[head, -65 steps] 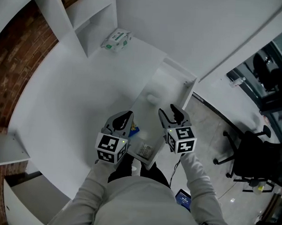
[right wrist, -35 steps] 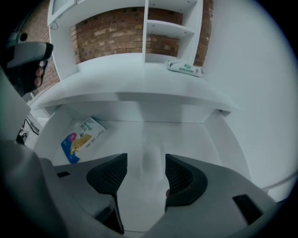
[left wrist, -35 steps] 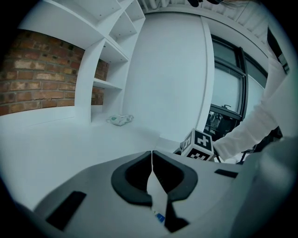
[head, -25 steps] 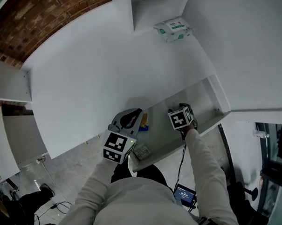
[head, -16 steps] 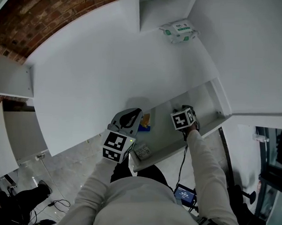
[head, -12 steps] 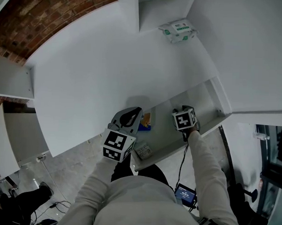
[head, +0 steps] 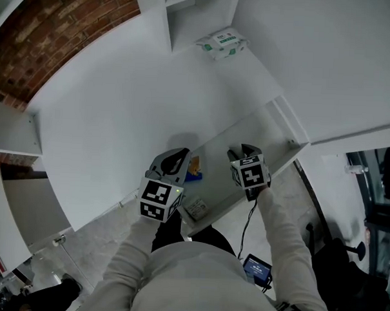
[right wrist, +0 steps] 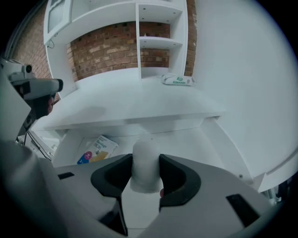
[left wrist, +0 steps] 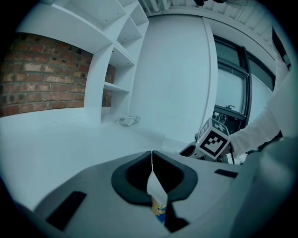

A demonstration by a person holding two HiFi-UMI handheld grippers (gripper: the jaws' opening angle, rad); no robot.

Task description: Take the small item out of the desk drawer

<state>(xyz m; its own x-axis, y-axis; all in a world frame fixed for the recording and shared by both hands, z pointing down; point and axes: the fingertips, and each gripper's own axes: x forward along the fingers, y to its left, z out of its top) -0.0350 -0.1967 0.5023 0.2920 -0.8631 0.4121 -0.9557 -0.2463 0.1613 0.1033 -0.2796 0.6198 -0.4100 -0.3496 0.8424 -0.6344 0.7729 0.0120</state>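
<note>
The white desk drawer stands pulled open under the desk top. My right gripper is shut on a small white roll, held above the drawer floor. In the head view that gripper hovers over the drawer's middle and hides the roll. My left gripper is shut on a thin white sachet with yellow and blue print, at the drawer's left end.
A printed packet lies in the drawer's left part. A green and white wipes pack rests on the desk below the white shelves. A brick wall lies to the left. An office chair stands on the floor at the right.
The right gripper's jaws have closed on the white roll in the drawer and drawn slightly back toward me. The left gripper keeps its sachet and has barely moved.
</note>
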